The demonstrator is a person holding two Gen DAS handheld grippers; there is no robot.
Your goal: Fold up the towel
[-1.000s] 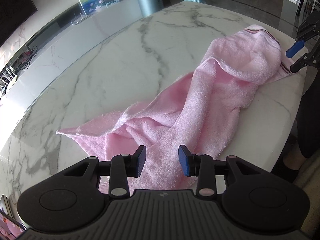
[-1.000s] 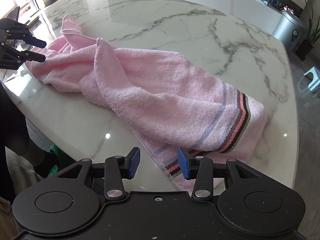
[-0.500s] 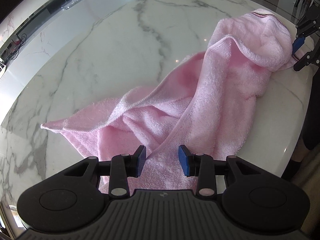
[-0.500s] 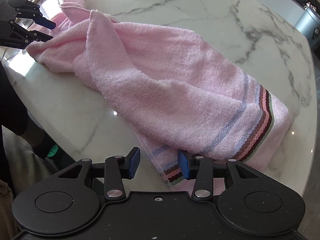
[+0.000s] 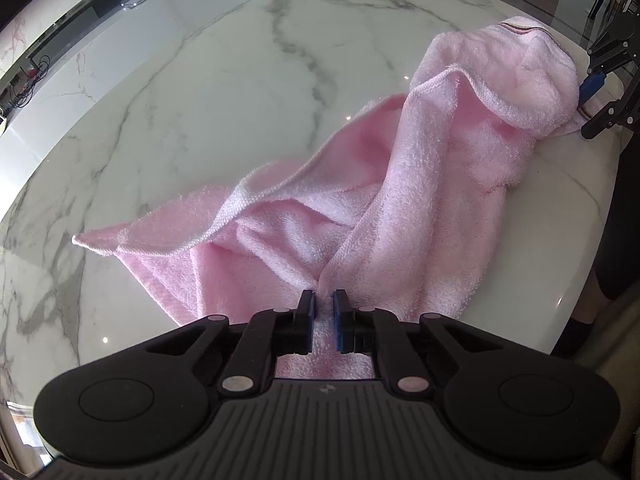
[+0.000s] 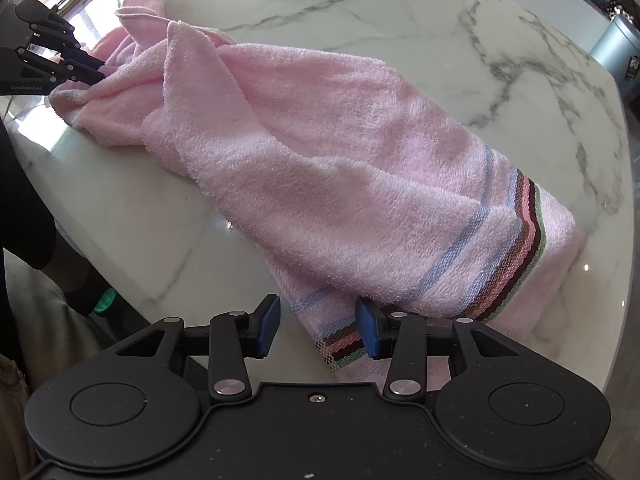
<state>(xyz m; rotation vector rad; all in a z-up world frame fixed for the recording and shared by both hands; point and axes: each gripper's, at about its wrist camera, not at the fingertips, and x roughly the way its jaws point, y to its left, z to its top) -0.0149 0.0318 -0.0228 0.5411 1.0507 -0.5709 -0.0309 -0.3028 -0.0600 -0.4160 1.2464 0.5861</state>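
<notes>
A white marble table point(image 5: 192, 92) filled most of the room in front of me, grey veins running across its top. Along its near edge lay the pink towel point(image 5: 432, 184), bunched and twisted lengthwise, one plain end spread toward the left and the striped end heaped at the right. A grey bin point(image 6: 618, 50) stood on the floor beyond the table's far side.

The left gripper point(image 5: 324, 312) had its blue pads nearly together, pinching a ridge of the towel's plain end; pink cloth showed in the narrow slit between them. From the other side, the same gripper point(image 6: 86, 68) showed its tips buried in that bunched end.

The right gripper point(image 6: 318, 326) was spread wide, its pads standing on either side of the striped corner point(image 6: 340, 344), the right pad against the cloth and the left pad clear of it. The band of brown, pink and green stripes ran just beside that corner, with a thin blue line further in.
</notes>
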